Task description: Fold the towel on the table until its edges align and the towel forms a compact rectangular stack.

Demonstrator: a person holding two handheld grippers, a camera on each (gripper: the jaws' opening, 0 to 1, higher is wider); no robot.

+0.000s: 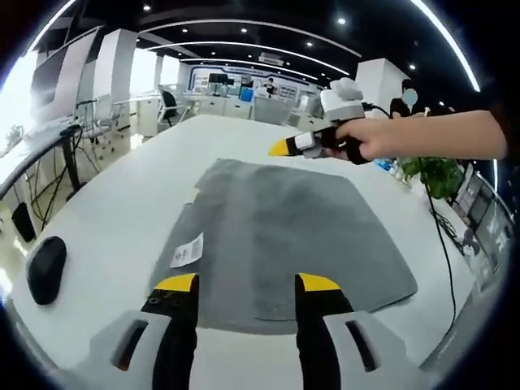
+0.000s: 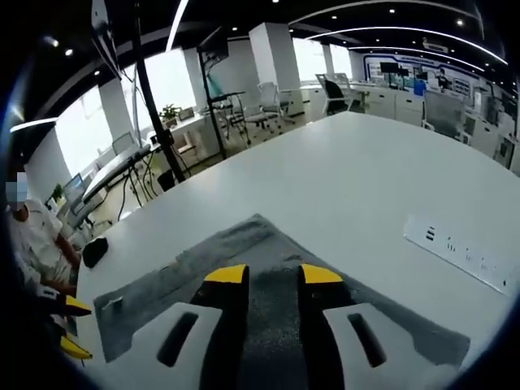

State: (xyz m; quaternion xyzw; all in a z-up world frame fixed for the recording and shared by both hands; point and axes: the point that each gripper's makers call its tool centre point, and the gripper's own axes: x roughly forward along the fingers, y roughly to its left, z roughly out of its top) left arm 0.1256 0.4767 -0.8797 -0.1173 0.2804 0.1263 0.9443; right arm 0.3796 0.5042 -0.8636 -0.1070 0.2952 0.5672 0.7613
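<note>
Getting ready to fold, we see the gray towel (image 1: 284, 236) lying flat on the white counter (image 1: 122, 211); next we must grab two edges; our left hand-held gripper (image 1: 248, 284) and right hand-held gripper (image 2: 272, 276) hang over it, jaws apart, holding nothing.

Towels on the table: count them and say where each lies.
1. The grey towel lies spread on the white table, ahead of the left gripper and under the right gripper. None seem hidden.
</note>
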